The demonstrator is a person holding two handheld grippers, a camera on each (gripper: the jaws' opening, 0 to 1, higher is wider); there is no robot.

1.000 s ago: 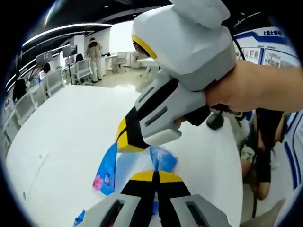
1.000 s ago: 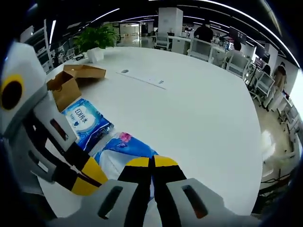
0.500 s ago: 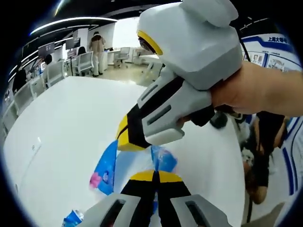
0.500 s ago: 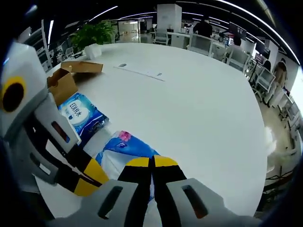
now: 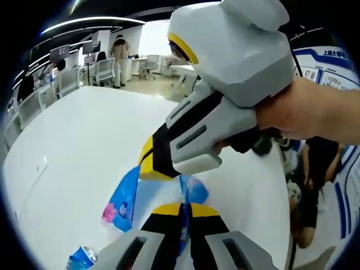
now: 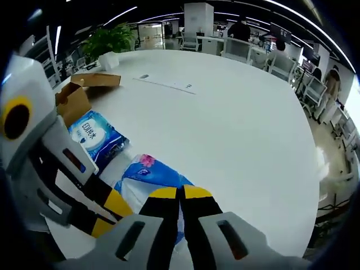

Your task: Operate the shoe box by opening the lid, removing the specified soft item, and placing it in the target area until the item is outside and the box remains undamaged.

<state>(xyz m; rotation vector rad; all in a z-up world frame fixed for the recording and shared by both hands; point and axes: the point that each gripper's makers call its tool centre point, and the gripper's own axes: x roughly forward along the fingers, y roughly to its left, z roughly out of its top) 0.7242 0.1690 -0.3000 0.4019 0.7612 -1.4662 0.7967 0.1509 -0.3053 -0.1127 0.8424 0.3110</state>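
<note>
A soft blue-and-white tissue pack [image 6: 147, 175] lies on the white table [image 6: 242, 129], and both grippers hold it. My right gripper [image 6: 180, 193] is shut on its near edge. My left gripper [image 6: 109, 211] comes in from the left and touches the same pack. In the left gripper view my left gripper [image 5: 184, 209] is shut on the pack [image 5: 125, 197], while my right gripper [image 5: 147, 164], held by a hand [image 5: 315, 112], comes in from the right onto it. The brown cardboard shoe box [image 6: 74, 101] stands open at the far left, its lid [image 6: 100, 80] folded back.
A second blue tissue pack [image 6: 93, 138] lies between the box and the held pack. A potted plant [image 6: 115, 40] and a paper strip [image 6: 166, 85] are farther back on the table. Office chairs [image 5: 104, 70] and people stand beyond the table edge.
Both views have shifted slightly with the hands. The pack stays held by both grippers on the table, and the box has not moved.
</note>
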